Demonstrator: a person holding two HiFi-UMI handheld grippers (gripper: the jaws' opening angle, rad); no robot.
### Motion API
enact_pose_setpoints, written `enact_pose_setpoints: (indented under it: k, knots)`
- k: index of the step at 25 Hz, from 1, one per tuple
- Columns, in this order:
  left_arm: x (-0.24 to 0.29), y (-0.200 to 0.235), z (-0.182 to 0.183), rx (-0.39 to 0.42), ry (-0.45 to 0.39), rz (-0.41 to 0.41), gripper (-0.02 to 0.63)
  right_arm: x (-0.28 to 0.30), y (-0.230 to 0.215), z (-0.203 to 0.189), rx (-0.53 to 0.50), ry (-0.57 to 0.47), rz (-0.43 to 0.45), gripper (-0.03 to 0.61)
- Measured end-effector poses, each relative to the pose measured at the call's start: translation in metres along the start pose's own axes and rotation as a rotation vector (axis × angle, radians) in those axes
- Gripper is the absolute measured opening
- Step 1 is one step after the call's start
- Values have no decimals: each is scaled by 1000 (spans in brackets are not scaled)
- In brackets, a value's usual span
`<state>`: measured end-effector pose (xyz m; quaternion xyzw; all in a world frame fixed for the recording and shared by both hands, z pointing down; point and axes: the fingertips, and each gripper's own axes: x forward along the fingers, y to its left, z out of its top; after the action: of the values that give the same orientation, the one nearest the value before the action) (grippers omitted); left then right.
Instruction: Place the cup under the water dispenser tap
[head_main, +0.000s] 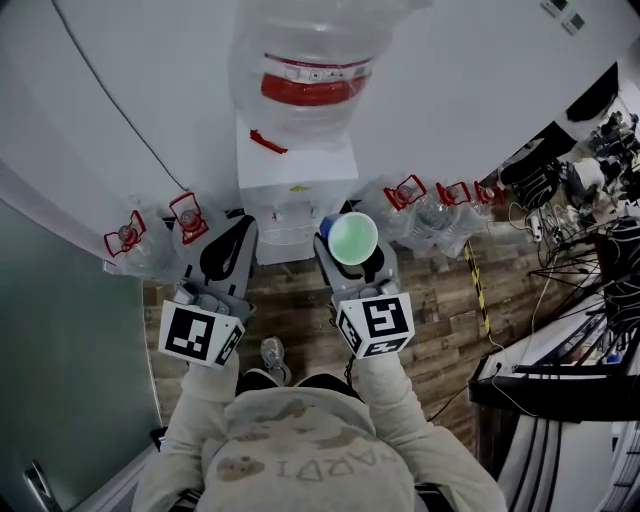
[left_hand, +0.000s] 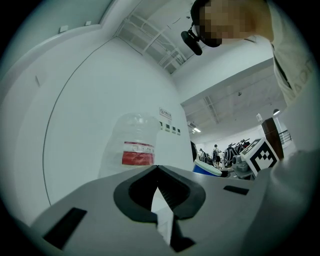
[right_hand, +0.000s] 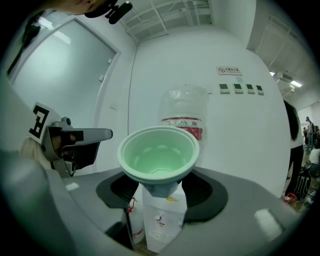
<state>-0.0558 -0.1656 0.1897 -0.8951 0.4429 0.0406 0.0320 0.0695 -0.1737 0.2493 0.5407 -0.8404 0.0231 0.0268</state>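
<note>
The right gripper (head_main: 355, 260) is clenched on the cup (head_main: 353, 238), a tapered cup that is green inside and blue outside. It is held upright with its mouth open to the ceiling, in the air just in front of the white water dispenser (head_main: 297, 190) and not yet in the tap recess (head_main: 288, 222). In the right gripper view the jaws grip the cup (right_hand: 159, 155) low down, near its narrow base, with the wide rim standing well above them. That is probably the main risk: with so little of the tapered wall held, a knock of the rim against the tap or the recess edge could tilt the cup or slide it out of the grip. A cup this light may also topple if it is let go before its base sits flat, or end up off to one side of the spout. The left gripper (head_main: 225, 250) is to the left at about the same reach, its jaws drawn together on nothing. Its far end could bump the dispenser's front or the spare bottles (head_main: 190, 225) on the floor (head_main: 300, 310) beside it.
</note>
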Motion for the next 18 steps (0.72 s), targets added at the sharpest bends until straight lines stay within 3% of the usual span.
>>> enact_pose_setpoints:
  k: [8, 18]
  knots:
    - [20, 32, -28, -23, 33, -14, 6, 42, -5, -31, 10, 70, -10, 276]
    - [38, 67, -85, -63, 108, -16, 5, 91, -10, -106, 41, 193, -7, 276]
